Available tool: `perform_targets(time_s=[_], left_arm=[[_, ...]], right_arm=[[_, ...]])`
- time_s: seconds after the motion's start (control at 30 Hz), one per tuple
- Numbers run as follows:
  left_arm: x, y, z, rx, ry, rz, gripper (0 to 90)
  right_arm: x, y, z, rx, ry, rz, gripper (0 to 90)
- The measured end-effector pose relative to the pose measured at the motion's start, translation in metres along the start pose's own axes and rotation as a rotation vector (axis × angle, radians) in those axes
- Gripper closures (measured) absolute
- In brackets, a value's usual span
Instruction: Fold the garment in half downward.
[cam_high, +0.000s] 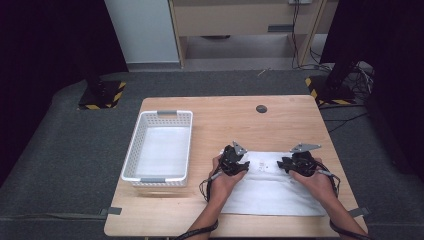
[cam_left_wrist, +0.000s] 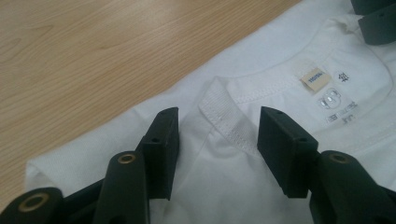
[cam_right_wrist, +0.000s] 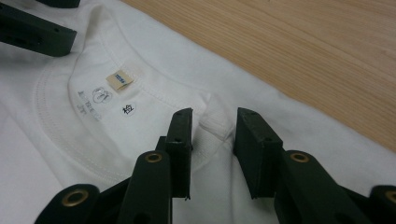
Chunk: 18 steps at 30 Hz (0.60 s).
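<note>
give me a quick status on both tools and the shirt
Left tool open, jaws astride the collar. Right tool open at the collar's other side. White t-shirt flat on table, not gripped. Basket off left, nothing blocking.

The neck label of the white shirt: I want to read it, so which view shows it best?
The left gripper view shows the neck label best: large, near, with the printed marks beside it. The right gripper view shows the label too, slightly smaller and turned. In the high view it is a tiny speck on the shirt, unreadable.
</note>
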<state>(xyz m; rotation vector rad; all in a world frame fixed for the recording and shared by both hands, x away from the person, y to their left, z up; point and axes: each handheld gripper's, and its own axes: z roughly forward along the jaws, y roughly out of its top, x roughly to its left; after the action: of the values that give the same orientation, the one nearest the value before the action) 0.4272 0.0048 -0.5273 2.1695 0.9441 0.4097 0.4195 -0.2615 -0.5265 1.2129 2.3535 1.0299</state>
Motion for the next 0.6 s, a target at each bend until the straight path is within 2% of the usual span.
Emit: perform_targets(time_s=[0.13,0.33,0.47,0.6], left_arm=[[-0.001,0.000,0.000,0.002,-0.021,-0.011,55.8],[-0.008,-0.001,-0.002,-0.003,-0.033,-0.001,75.0],[-0.010,0.000,-0.004,0.000,-0.028,-0.004,81.0],[-0.013,0.001,-0.011,-0.031,-0.015,-0.010,82.4]], right_arm=[[0.000,0.001,0.000,0.007,-0.002,-0.005,71.6],[0.004,0.002,-0.001,0.015,-0.004,-0.014,78.8],[0.005,0.003,-0.004,0.005,-0.002,-0.016,80.9],[0.005,0.007,-0.012,-0.016,0.003,-0.014,81.7]])
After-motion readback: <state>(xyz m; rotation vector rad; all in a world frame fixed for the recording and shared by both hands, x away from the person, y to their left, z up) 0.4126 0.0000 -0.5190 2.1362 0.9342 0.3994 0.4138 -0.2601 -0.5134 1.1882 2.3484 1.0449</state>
